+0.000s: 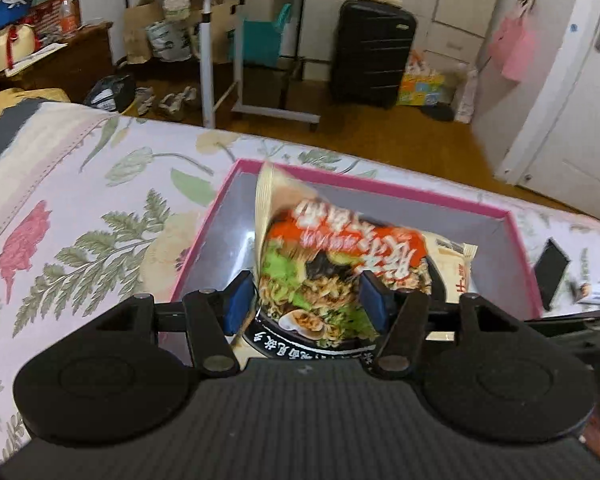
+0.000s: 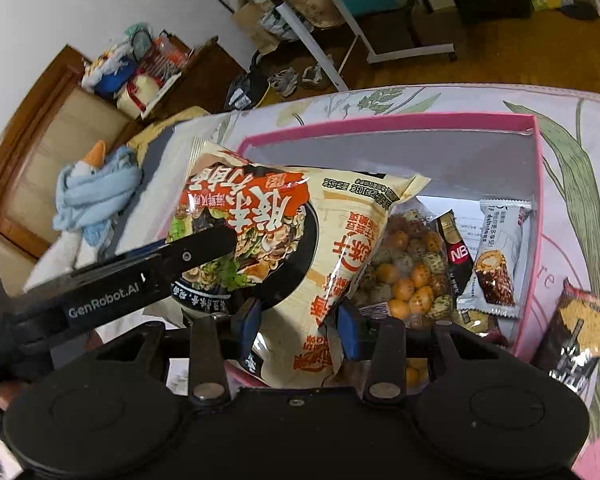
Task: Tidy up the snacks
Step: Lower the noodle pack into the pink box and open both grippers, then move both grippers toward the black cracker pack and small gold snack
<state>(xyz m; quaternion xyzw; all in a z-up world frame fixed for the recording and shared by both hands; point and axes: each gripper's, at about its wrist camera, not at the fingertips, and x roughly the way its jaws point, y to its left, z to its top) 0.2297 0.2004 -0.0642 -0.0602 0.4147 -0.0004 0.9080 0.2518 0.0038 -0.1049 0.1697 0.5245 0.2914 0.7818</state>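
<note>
Floral sheets cover the bed, with a cluttered bedroom floor beyond its far edge. On the bed, toward that far edge, sits one pink box, open at the top. Both tools carry a single noodle bag over it: the left hand-held gripper has its blue pads against the bag's lower end, grasping it, and the right hand-held gripper pinches the bag's near edge, also grasping it, so the bag hangs tilted above the box's left half, its low end seemingly near the floor of the box. The step in hand looks like lowering this bag into the box. The next move, as I judge it, calls for laying it flat in the free left part and letting go with both tools without crushing what already lies there. At the right inside the box I count one clear bag of round nuts, one dark NB stick and one white bar. Just outside the box's right wall, on the bed, lies one dark packet, not yet stowed.
</note>
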